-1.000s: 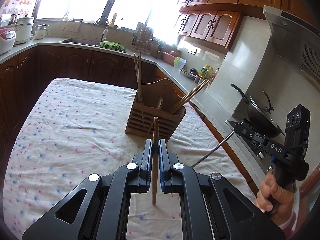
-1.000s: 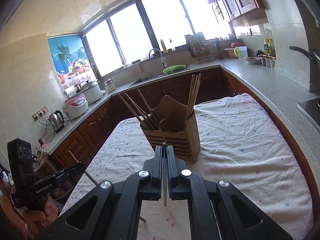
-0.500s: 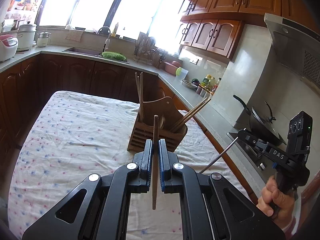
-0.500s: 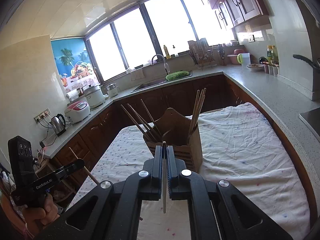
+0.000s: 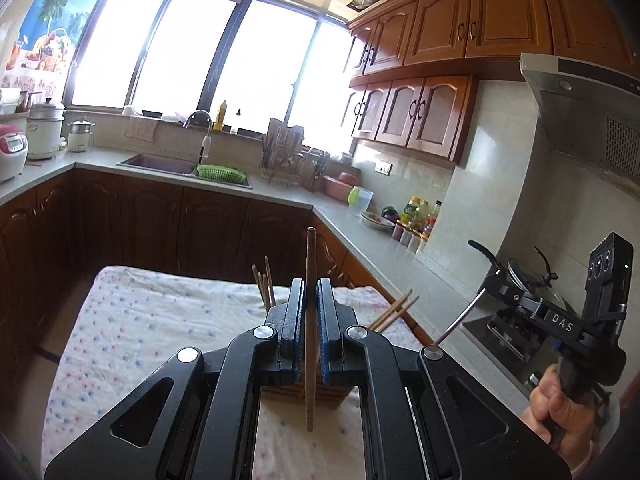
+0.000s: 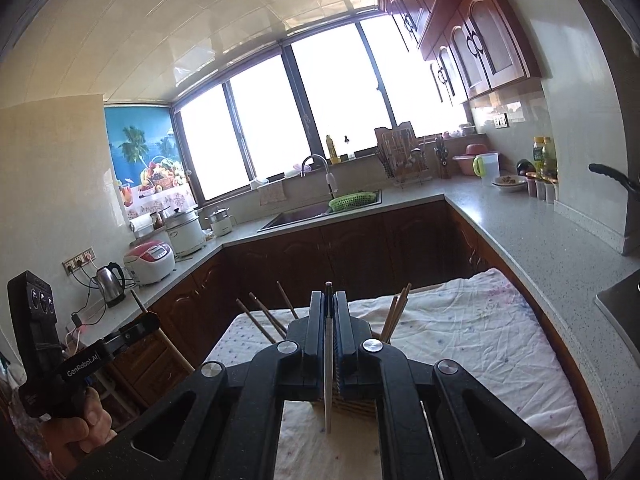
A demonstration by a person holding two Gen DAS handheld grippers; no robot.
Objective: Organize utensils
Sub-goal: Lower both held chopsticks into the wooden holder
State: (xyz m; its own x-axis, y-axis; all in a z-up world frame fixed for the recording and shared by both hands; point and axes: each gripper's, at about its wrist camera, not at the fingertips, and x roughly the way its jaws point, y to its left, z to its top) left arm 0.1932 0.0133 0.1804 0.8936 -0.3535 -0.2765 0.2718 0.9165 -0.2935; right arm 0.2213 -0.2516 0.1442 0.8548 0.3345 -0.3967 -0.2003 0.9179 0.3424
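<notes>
Wooden chopstick (image 5: 310, 320), light, stiff and thin, stands clamped mid-shaft in the left gripper (image 5: 310, 300) above the holder (image 5: 304, 394); right gripper (image 6: 329, 312) pinches a slippery metal chopstick (image 6: 328, 380) likewise.

Utensil holder (image 5: 301, 391) on the clothed table (image 5: 160, 320) behind both tongs, counter (image 5: 280, 196) with sink (image 5: 160, 163) beyond
</notes>
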